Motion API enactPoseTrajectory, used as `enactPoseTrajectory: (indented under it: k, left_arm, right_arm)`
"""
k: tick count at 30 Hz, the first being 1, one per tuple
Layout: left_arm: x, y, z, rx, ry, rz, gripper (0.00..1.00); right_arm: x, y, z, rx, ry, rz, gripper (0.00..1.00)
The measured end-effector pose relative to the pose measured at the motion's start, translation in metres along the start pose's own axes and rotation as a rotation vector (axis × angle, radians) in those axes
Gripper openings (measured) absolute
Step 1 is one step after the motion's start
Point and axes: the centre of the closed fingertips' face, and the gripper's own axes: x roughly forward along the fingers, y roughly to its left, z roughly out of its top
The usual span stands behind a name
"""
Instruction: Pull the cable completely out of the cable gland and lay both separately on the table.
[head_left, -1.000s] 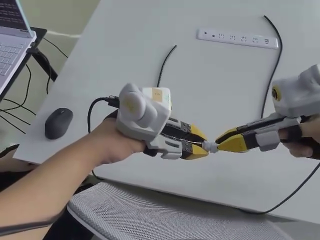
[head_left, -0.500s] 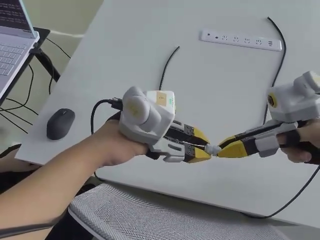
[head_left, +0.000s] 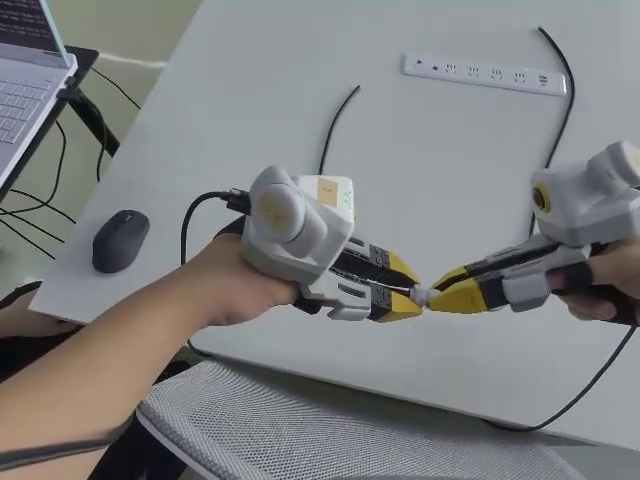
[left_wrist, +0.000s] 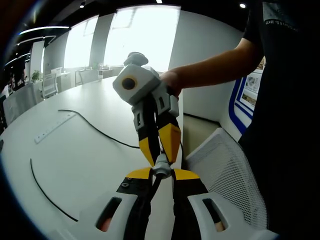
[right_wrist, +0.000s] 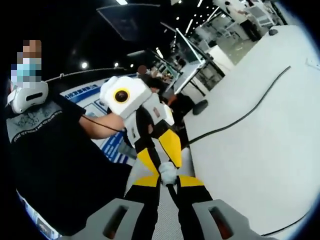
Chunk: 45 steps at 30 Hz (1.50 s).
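Above the near edge of the white table (head_left: 450, 160), in the head view, we see the left gripper (head_left: 411, 297) and the right gripper (head_left: 438, 298) meeting tip to tip. The small white cable gland (head_left: 423, 296) is held between them, clear of the tabletop. A power strip (head_left: 485, 75) lies at the far side and a mouse (head_left: 120, 240) near the left edge.

In the left gripper view, our own jaws stand narrow. The black cable (left_wrist: 154, 187) runs down between them from the cable gland (left_wrist: 161, 168), and the right gripper's jaws pinch it from the far side.

In the right gripper view, the cable gland (right_wrist: 168, 173) sits at the tips of our narrowed jaws, with the left gripper's yellow tips touching its far end. We cannot tell how far the cable sits inside.
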Motion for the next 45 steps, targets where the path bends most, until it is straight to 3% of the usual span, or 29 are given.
enactPoseTrajectory:
  k: [8,15,22,27,33,37,45]
  left_arm:
    - [-0.002,0.003,0.002,-0.023,-0.013,0.004,0.15]
    - [-0.005,0.004,0.006,-0.036,-0.030,0.003,0.15]
    - [-0.005,0.003,0.006,-0.062,-0.033,-0.007,0.15]
    - [-0.004,0.004,0.007,-0.078,-0.040,-0.004,0.15]
    - [-0.003,0.001,0.008,-0.087,-0.047,-0.002,0.15]
    - [-0.002,0.000,0.007,-0.096,-0.046,0.000,0.15]
    - [-0.001,-0.005,0.004,-0.090,-0.026,-0.006,0.15]
  right_arm:
    - [-0.002,-0.002,0.005,-0.252,0.043,-0.160,0.08]
    - [-0.003,-0.001,0.009,-0.449,0.075,-0.264,0.08]
    - [-0.002,-0.002,0.007,-0.612,0.150,-0.352,0.08]
    - [-0.003,-0.005,0.008,-0.735,0.203,-0.445,0.08]
    - [-0.002,-0.007,0.004,-0.767,0.214,-0.489,0.08]
    - [-0.003,-0.012,0.002,-0.836,0.236,-0.538,0.08]
    - [-0.001,-0.011,-0.003,-0.864,0.252,-0.560,0.08]
